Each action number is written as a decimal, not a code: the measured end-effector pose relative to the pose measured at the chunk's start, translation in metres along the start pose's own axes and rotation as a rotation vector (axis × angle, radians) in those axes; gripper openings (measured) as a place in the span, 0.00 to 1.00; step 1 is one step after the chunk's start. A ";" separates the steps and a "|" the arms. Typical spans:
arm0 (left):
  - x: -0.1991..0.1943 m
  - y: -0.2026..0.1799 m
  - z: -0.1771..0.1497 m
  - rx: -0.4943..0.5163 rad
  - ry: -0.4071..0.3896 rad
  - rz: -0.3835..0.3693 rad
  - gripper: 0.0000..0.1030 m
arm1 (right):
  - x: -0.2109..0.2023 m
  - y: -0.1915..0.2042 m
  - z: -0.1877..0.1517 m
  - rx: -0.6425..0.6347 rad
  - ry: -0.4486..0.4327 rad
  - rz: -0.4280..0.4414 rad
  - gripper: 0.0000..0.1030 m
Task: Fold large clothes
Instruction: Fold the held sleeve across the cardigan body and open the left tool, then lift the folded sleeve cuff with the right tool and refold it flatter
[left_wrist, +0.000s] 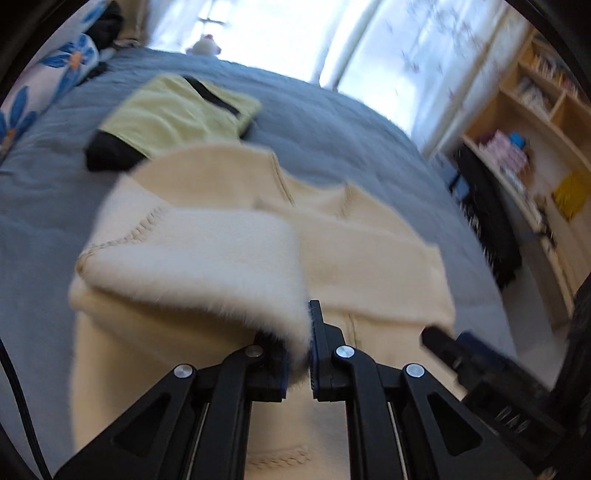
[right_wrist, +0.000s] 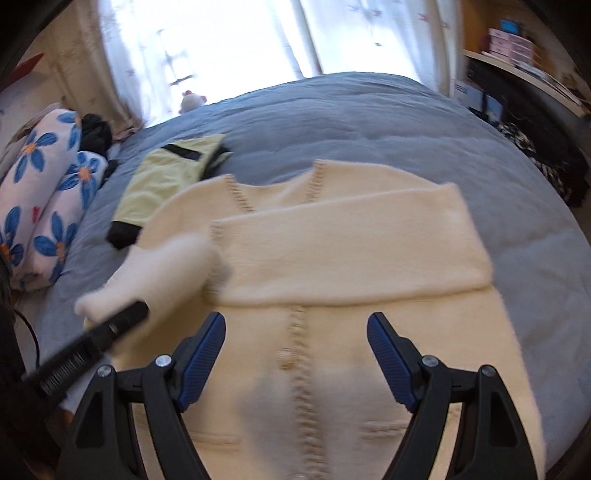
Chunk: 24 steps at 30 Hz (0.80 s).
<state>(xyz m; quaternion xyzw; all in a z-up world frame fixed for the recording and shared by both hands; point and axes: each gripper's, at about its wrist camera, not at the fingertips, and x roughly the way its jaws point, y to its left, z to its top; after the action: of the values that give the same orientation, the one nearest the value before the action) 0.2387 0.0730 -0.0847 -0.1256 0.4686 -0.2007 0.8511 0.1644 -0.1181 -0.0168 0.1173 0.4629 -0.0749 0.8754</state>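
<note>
Cream knitted button-front cardigan (right_wrist: 332, 258) spread on blue-grey quilted bed (right_wrist: 369, 122), left gripper (left_wrist: 308, 343) clamped on its fluffy left sleeve (left_wrist: 207, 258), lifted over the body, right gripper (right_wrist: 295, 354) spread wide, empty above the placket, folded yellow-green garment (left_wrist: 177, 110) beside

Blown-out window (right_wrist: 207, 48) backlight, motion blur throughout, dark fisheye corners
</note>
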 end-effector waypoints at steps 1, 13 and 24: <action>0.009 -0.005 -0.010 0.013 0.035 0.028 0.06 | 0.002 -0.010 -0.001 0.016 0.010 -0.009 0.77; 0.016 0.028 -0.058 -0.097 0.195 0.068 0.70 | 0.018 -0.051 -0.026 0.055 0.091 0.021 0.77; -0.047 0.069 -0.082 -0.191 0.126 0.113 0.71 | 0.000 -0.004 -0.035 -0.106 0.057 0.087 0.77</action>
<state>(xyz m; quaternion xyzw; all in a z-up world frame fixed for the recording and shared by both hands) 0.1621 0.1534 -0.1209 -0.1666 0.5447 -0.1146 0.8139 0.1359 -0.1126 -0.0363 0.0930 0.4852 -0.0087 0.8694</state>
